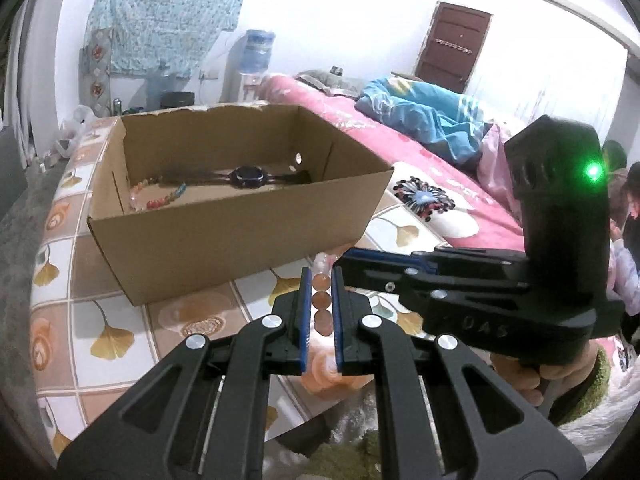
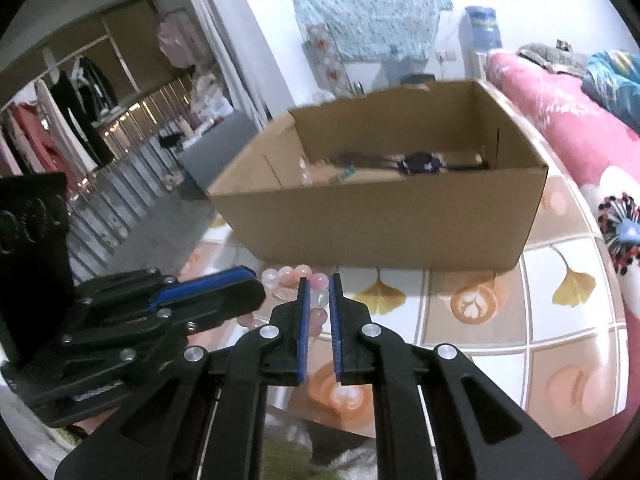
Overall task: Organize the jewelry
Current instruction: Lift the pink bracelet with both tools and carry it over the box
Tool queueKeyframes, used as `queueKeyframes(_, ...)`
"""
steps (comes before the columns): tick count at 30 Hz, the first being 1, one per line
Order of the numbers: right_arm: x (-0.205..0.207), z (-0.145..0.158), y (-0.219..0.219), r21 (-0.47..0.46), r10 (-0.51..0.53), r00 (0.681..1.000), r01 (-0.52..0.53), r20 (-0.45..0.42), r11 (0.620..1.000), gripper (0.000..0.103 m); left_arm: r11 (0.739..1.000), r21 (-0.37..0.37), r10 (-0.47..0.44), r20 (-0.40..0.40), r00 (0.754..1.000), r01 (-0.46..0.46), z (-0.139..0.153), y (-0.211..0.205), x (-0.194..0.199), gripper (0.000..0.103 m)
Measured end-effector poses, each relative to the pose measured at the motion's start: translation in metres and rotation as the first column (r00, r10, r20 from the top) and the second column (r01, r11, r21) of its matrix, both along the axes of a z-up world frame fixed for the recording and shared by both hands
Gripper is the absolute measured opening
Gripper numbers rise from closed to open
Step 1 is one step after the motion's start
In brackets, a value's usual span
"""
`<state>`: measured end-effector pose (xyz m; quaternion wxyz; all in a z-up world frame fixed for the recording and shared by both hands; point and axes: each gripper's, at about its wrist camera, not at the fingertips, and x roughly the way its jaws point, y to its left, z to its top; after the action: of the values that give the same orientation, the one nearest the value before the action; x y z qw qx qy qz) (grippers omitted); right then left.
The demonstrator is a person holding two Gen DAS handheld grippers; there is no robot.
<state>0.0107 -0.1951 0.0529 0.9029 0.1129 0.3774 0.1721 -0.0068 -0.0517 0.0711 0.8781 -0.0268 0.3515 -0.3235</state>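
A bracelet of pink and orange beads [image 1: 321, 300] hangs between both grippers, just in front of an open cardboard box [image 1: 224, 248]. My left gripper [image 1: 320, 276] is shut on it, with beads lined up between the blue pads. My right gripper [image 1: 340, 265] comes in from the right and touches the same strand. In the right wrist view my right gripper [image 2: 319, 280] is shut on the bracelet [image 2: 320, 298], and the left gripper [image 2: 256, 285] lies at its left. Inside the box [image 2: 380, 224] lie a dark watch [image 1: 248, 176] and coloured bead bracelets [image 1: 160, 197].
The box stands on a table with a tile and leaf patterned cloth [image 1: 100, 320]. A bed with a pink cover [image 1: 420, 152] runs along the right. A water dispenser [image 1: 256, 52] stands behind, a clothes rack [image 2: 60, 112] at far left. A person [image 1: 628, 208] sits at the right edge.
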Motion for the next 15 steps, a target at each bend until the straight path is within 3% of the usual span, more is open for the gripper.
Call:
queueKeyframes(6, 0.001, 0.017, -0.007, 0.031, 0.006, 1.000, -0.007, 0.024, 0.999, 0.010, 0.999, -0.046, 0.001, 0.001, 1.000, -0.001, 0.015, 0.006, 0.003, 0.008)
queueKeyframes(15, 0.025, 0.044, -0.008, 0.039, 0.035, 0.998, -0.037, 0.047, 0.999, 0.010, 0.999, -0.051, -0.001, 0.025, 1.000, 0.003, 0.042, 0.005, 0.027, 0.008)
